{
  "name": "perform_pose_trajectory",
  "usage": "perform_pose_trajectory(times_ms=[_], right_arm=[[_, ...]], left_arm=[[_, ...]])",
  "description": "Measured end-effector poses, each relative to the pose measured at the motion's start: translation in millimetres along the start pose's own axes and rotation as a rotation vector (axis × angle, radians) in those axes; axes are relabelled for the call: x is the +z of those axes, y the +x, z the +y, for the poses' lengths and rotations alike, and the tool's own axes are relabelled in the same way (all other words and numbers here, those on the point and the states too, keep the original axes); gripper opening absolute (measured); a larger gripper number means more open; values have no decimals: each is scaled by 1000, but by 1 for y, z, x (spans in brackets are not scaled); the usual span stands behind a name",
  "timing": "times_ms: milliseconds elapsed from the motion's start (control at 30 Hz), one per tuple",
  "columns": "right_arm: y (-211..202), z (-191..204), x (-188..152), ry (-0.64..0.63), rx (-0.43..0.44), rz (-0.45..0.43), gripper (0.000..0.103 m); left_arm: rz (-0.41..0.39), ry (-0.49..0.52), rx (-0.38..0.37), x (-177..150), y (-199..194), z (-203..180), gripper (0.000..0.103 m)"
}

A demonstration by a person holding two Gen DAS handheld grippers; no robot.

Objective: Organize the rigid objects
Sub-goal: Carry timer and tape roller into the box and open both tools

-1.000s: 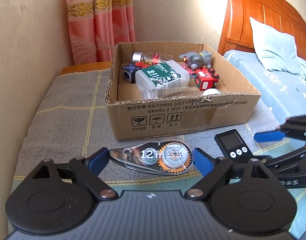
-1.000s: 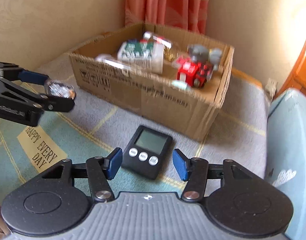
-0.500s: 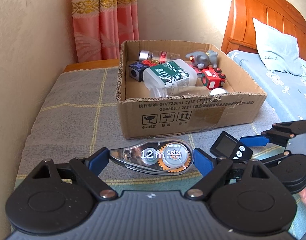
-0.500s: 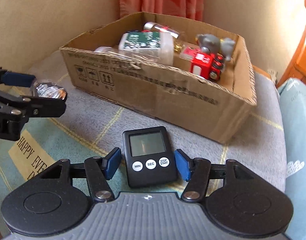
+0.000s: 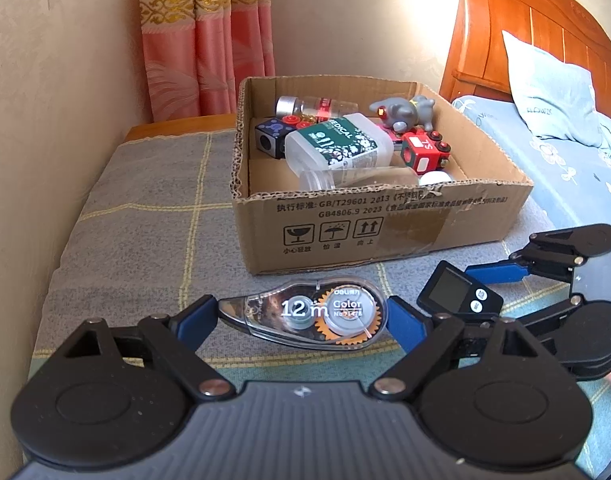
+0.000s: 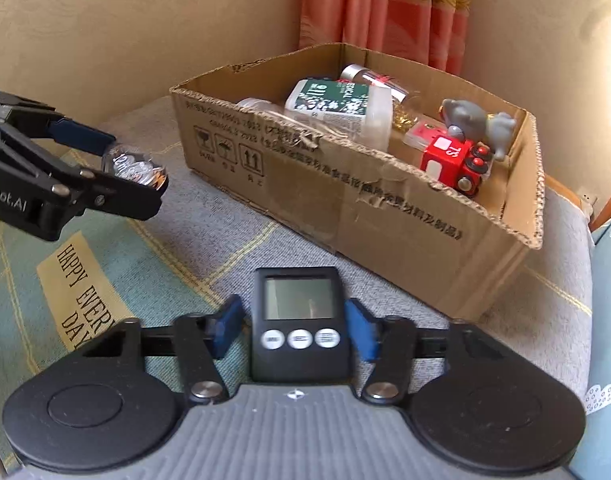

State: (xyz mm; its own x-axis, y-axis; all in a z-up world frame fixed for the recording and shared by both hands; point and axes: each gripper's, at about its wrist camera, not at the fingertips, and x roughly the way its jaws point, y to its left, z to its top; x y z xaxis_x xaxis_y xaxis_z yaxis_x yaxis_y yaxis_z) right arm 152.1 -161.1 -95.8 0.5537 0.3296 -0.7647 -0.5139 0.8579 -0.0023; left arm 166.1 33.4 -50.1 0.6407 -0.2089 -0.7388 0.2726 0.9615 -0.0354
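Right claw [image 6: 292,334] first, low centre of its view: the jaws have just been closing and the 2 blue pads now sit against the sides of the timer [image 6: 299,320], a flat black plastic slab with a grey screen and 3 round buttons. Its long axis runs straight away from the claw, screen end pointing at the box. In the left view the timer looks tipped up off the cloth, so I'd call it lifted.

Left claw [image 5: 303,318], bottom centre of its view, is set wide but not empty: it holds the tape roller [image 5: 305,316], a clear teardrop shell with an orange gear inside, long axis lying crosswise from pad to pad.

Under both, the table [image 5: 145,216] wears a coarse grey checked cloth with yellow lines.

Beyond lies the box [image 6: 385,208], brown corrugated card with ragged edges, open on top. For the right claw it sits ahead, upper right of frame; for the left, ahead in mid-frame. Both look about equally near, so which goes first I can't call.

Inside the box: a white jar [image 5: 337,144] with a green label, a red toy train [image 6: 457,162], a grey figure [image 5: 405,112]. Free floor shows at the left end.
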Motion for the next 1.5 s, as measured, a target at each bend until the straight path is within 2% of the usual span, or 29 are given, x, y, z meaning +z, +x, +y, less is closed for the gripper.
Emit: perform_pose_trajectory(times_ms=[100, 267, 467, 633, 700, 867, 900, 967, 1067, 1133, 1233, 1300, 1500], right_arm=[[0, 1, 1, 1, -16, 7, 57], [-13, 2, 5, 1, 10, 2, 57], [-45, 2, 20, -35, 13, -57, 57], [-69, -14, 41, -26, -33, -141, 57], [-70, -23, 52, -15, -80, -170, 57], [-51, -50, 67, 51, -140, -166, 57], [-47, -54, 69, 71, -151, -158, 59], [-43, -63, 68, 112, -154, -148, 82], [-48, -64, 63, 144, -145, -190, 103], [-53, -62, 59, 148, -145, -203, 103], [-56, -61, 58, 160, -155, -198, 103], [-59, -61, 57, 175, -155, -191, 103], [-67, -56, 60, 236, -185, -162, 103]], left_arm=[[5, 15, -9, 2, -2, -2, 89], [7, 50, -42, 8, -10, -6, 89], [-26, 95, -77, 21, -27, -10, 89], [-78, 142, -91, 45, -34, -15, 89], [-108, 164, -89, 57, -34, -18, 89], [-137, 186, -78, 84, -13, -20, 89], [-134, 183, -77, 87, -7, -20, 89], [-124, 179, -66, 95, 4, -18, 89], [-119, 177, -49, 99, 16, -15, 89], [-113, 163, -47, 101, 24, -10, 90], [-117, 135, -46, 102, 30, -5, 97], [-140, 128, -25, 100, 27, -4, 101], [-227, 175, 73, 87, 4, -12, 102]])
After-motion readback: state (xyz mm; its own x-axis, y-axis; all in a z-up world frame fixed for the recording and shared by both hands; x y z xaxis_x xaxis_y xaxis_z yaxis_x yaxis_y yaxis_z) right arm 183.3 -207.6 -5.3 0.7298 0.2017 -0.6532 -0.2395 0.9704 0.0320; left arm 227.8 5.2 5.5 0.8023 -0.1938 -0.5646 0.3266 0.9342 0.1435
